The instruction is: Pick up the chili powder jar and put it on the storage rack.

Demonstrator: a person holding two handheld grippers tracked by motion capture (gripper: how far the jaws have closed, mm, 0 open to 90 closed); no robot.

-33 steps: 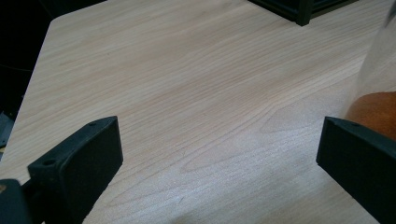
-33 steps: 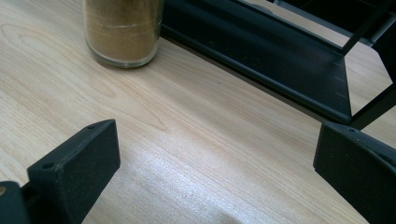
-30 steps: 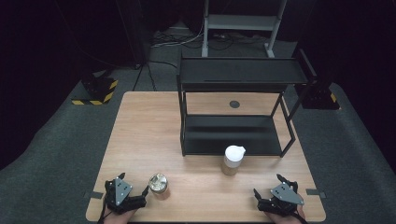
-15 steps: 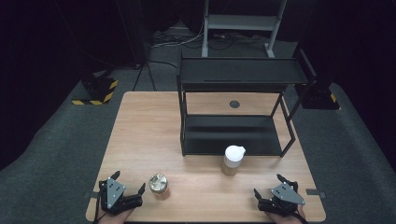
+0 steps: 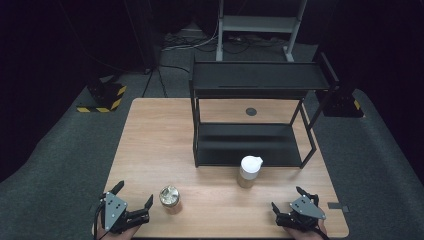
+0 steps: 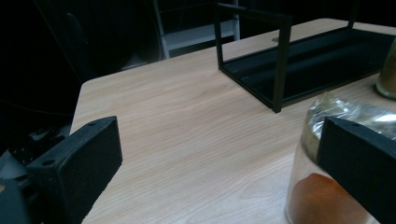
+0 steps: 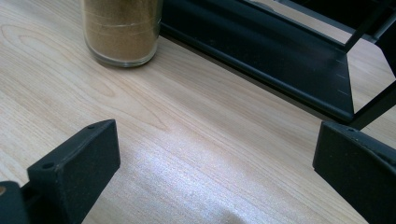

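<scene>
Left gripper (image 5: 134, 197) jaws are spread wide with nothing held; the jar (image 5: 170, 198) of orange powder stands just beside the right-hand jaw, at the table's (image 5: 150, 140) near edge. For a clean pick the gripper should be slid over until the jar sits centred between the jaws, kept level, then closed on the glass below the lid. Right gripper (image 5: 289, 199) is likewise spread and empty; the white-capped jar (image 5: 249, 171) stands ahead of it, just before the rack (image 5: 260, 90).

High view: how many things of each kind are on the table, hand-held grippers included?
Spice jars: 2, foil-topped jar and white-capped jar
Black two-tier rack: 1
Hand-held grippers: 2, left and right
Total: 5
</scene>
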